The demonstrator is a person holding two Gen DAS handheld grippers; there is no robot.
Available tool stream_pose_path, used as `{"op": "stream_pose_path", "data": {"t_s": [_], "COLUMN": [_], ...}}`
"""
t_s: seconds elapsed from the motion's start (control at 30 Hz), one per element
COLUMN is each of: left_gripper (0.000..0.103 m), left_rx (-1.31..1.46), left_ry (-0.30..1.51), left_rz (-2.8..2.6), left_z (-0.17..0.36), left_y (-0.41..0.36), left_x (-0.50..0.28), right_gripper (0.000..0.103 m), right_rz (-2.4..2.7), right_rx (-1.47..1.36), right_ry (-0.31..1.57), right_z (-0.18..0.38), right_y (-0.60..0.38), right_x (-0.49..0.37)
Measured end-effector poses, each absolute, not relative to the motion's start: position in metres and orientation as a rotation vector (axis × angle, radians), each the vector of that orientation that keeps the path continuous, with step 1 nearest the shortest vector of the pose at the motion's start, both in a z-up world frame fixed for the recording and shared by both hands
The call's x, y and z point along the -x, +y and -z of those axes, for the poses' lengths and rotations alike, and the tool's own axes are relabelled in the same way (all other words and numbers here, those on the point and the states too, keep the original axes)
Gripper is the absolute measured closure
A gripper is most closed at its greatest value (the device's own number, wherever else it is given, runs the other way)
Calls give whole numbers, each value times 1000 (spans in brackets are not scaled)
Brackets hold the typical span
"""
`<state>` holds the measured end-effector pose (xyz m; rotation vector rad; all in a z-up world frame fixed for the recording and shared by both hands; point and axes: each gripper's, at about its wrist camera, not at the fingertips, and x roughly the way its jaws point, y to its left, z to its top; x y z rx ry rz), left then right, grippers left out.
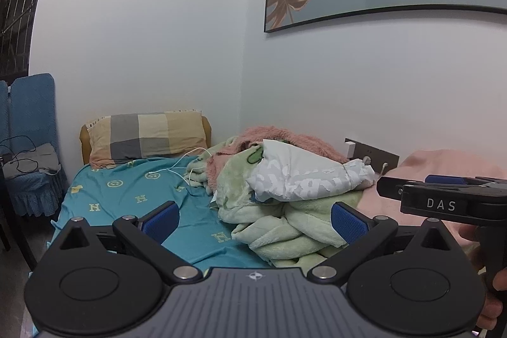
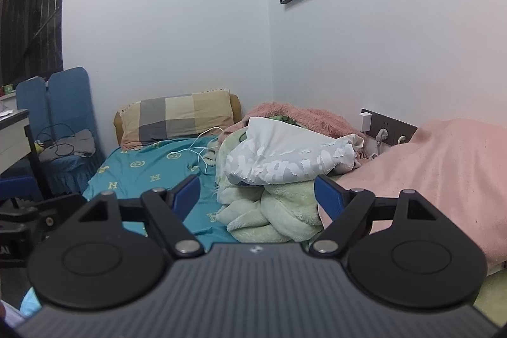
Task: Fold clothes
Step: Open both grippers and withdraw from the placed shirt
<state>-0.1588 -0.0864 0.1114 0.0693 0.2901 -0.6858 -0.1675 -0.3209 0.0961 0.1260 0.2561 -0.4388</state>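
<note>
Bedroom corner, teal sheet (image 1: 133, 205) below both tools. Left gripper (image 1: 253, 220) and right gripper (image 2: 256, 195) hover with jaws spread, empty. Straight ahead, slightly right of each, the white printed garment (image 2: 285, 157) lies crosswise atop a green blanket (image 2: 285, 211); the right gripper looks nearer.

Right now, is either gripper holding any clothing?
No. The left gripper and right gripper are both open above the bed, empty.
</note>
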Motion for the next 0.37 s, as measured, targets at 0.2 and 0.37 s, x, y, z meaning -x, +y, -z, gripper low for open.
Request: {"op": "stream_pose_path", "data": {"t_s": [0.2, 0.37], "left_gripper": [0, 0], "left_rx": [-54, -54], "left_ry": [286, 278], "left_rz": [682, 682], "left_z": [-115, -116], "left_y": [-81, -79], "left_x": [160, 162], "right_gripper": [22, 22], "right_rz": [442, 442], "right_rx": [-121, -127], "right_ry": [255, 252], "right_z": [-98, -101], "right_y": [-317, -317], "right_x": [171, 173]}}
